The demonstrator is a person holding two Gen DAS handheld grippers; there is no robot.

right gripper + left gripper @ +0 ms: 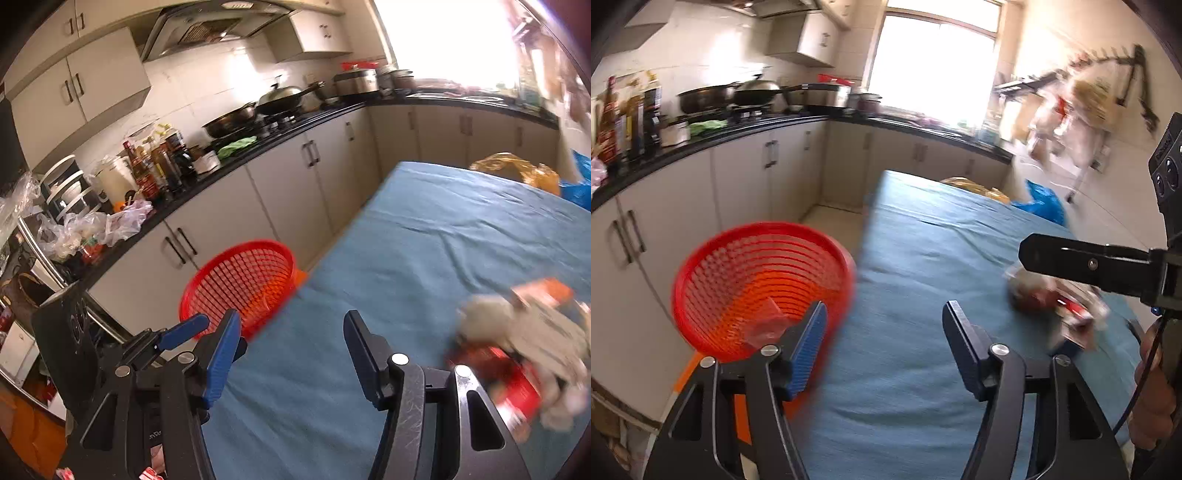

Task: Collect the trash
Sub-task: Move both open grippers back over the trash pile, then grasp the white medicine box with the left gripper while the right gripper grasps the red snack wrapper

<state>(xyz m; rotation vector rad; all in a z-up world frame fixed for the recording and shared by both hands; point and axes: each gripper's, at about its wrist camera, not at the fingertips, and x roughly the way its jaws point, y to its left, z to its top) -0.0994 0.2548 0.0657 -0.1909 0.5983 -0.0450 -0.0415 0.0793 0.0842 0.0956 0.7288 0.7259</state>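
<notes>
A red mesh basket (757, 280) (240, 280) stands on the floor by the left edge of the table (916, 258) (424, 240), which has a blue cloth on it. A crumpled clear wrapper (768, 325) lies inside the basket. My left gripper (884, 326) is open and empty, its left finger over the basket's rim. My right gripper (291, 334) is open too, above the cloth with nothing between its fingers. A blurred heap of trash (1060, 306) (524, 347), red packets and pale crumpled paper, lies on the cloth at the right.
A yellow bag (975, 186) (517, 170) and a blue bag (1041, 203) sit at the table's far end. The black counter (738, 133) (258, 147) carries bottles, pans and plastic bags. White cabinets line the narrow aisle beside the basket.
</notes>
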